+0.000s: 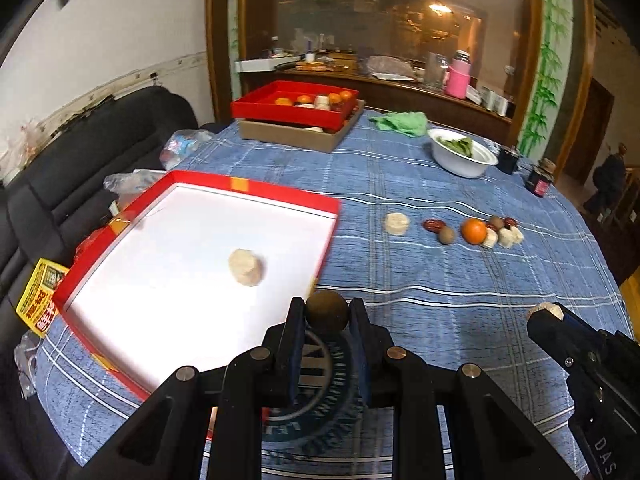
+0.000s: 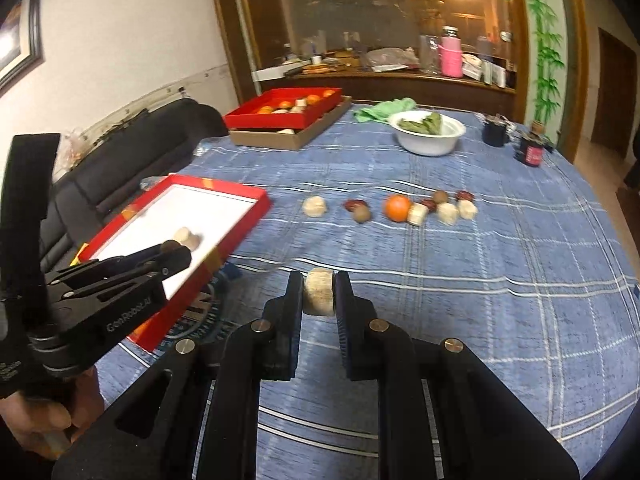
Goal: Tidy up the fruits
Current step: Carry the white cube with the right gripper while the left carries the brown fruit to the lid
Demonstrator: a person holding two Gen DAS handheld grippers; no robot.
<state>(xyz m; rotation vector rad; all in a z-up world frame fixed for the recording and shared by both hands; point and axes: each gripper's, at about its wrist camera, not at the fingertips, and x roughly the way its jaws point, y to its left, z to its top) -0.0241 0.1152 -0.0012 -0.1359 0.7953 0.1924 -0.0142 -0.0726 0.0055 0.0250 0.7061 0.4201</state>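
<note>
- from my left camera the lower part of the view is blocked by the gripper's own frame, and the near corner of the red tray (image 1: 256,188) is cut off behind it.
- the fisheye bends the desk (image 1: 460,288) edge, and the shelf behind the glass is too dim and blurred for me to name much on it.
- the far red box (image 1: 292,112) sits on a brown carton (image 1: 296,136); i can see orange fruit inside but not count it.
- the bowl (image 1: 460,156) holds something green that i cannot identify.
- my left gripper (image 1: 327,312) is pinching a round brown fruit (image 1: 327,311) between its pads, right at the tips, just off the tray's right rim.
- my right gripper (image 2: 319,292) is clamped on a pale cylinder piece (image 2: 319,291), held above the cloth in front of the loose row.
- in the left view the right gripper shows only as a tip at the lower right, with the pale piece at its end.
- one pale piece (image 1: 245,267) lies alone on the tray's white floor, beyond my left gripper and to its left.
- the loose row is well ahead of both grippers: a pale piece (image 1: 397,224), red dates (image 1: 434,225), a brown fruit (image 1: 447,236), an orange (image 1: 474,231), then more pale pieces and small fruit bunched together, too blurred to separate.
</note>
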